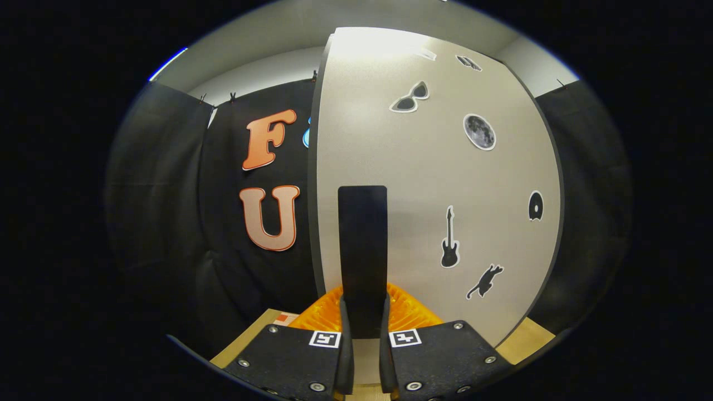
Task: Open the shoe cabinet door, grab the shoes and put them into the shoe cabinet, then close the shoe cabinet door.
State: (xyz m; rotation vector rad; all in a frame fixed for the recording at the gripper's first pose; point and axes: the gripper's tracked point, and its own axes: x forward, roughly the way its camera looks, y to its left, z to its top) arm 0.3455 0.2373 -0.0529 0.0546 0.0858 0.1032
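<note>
The shoe cabinet door (440, 178) is a pale grey panel with dark edging and small black stickers, and it stands close in front of me. A tall black handle (362, 239) rises upright on the door near its left edge. My gripper (362, 314) is right at the door, and the handle's lower end runs down between the two fingers. Both fingers (412, 312) press against the handle from either side, so the gripper is shut on it. The handle hides the door behind it.
The booth's black cloth wall (178, 211) hangs beyond the door's left edge and shows again to its right. A light wooden surface (529, 337) lies below the door on both sides of the gripper.
</note>
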